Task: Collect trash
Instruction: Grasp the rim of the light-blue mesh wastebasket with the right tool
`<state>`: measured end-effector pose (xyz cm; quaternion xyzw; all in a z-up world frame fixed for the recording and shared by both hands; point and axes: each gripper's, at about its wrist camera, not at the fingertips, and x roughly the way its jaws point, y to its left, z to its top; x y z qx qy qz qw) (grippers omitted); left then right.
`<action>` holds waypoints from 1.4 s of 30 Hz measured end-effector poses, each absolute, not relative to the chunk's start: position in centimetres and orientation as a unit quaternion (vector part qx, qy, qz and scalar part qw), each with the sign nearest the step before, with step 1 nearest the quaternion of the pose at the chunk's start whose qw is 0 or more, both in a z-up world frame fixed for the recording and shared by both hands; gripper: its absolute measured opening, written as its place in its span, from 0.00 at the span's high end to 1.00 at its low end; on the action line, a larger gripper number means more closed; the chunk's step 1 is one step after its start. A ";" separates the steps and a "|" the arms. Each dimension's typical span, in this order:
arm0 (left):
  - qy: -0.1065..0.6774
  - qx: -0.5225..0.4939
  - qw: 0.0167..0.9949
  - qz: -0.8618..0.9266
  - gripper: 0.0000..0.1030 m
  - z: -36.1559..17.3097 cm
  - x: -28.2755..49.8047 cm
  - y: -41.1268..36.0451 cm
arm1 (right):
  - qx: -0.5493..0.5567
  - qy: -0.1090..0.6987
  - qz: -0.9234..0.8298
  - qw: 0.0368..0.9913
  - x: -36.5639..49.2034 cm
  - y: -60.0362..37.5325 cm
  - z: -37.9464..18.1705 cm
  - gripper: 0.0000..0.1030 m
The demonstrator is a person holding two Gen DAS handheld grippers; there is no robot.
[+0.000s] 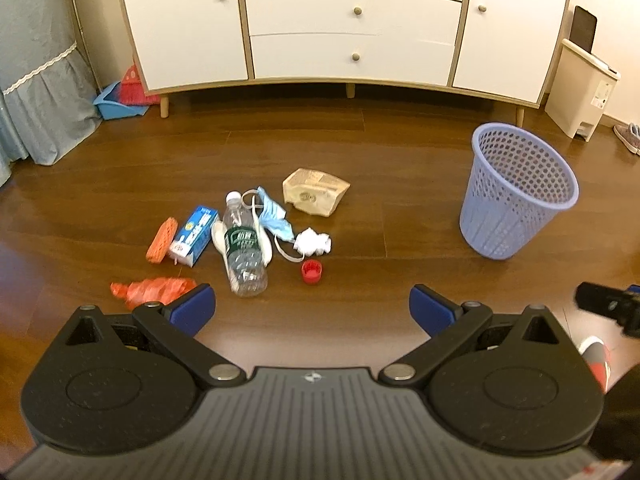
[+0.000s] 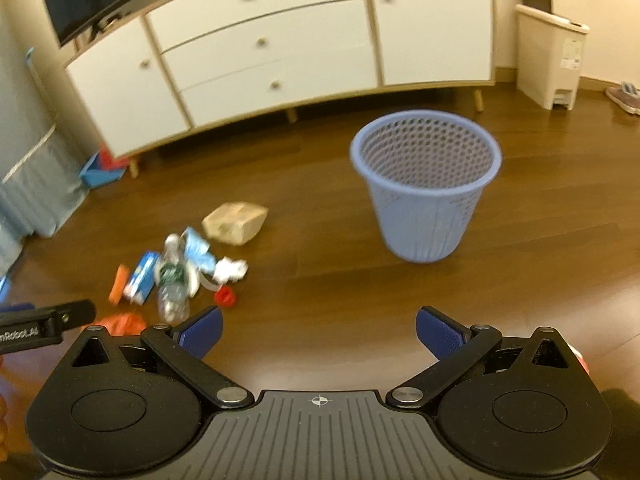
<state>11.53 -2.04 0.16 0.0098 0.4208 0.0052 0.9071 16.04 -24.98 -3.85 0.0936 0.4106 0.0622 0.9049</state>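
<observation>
Trash lies in a heap on the wooden floor: a clear plastic bottle (image 1: 242, 248), a blue-and-white box (image 1: 195, 236), an orange net piece (image 1: 161, 240), a red plastic bag (image 1: 150, 289), a blue face mask (image 1: 272, 216), a crumpled white tissue (image 1: 314, 242), a red cap (image 1: 312, 272) and a tan paper bag (image 1: 314, 192). A lilac mesh bin (image 1: 516, 192) stands upright to the right, also seen as the bin (image 2: 426, 184). My left gripper (image 1: 312, 308) hangs open above the floor just short of the heap. My right gripper (image 2: 318, 330) is open too, empty, nearer the bin.
A white sideboard (image 1: 352, 28) on wooden legs lines the back wall. A cream pedal bin (image 1: 580, 88) and shoes (image 1: 628, 136) sit at the far right. A blue dustpan with a red brush (image 1: 120, 100) and a grey curtain (image 1: 36, 80) are at the left.
</observation>
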 end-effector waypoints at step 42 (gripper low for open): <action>0.438 0.002 0.898 0.046 0.01 -14.5 26.8 -1.0 | 0.293 0.354 -0.116 0.881 34.5 -41.2 -15.9 0.75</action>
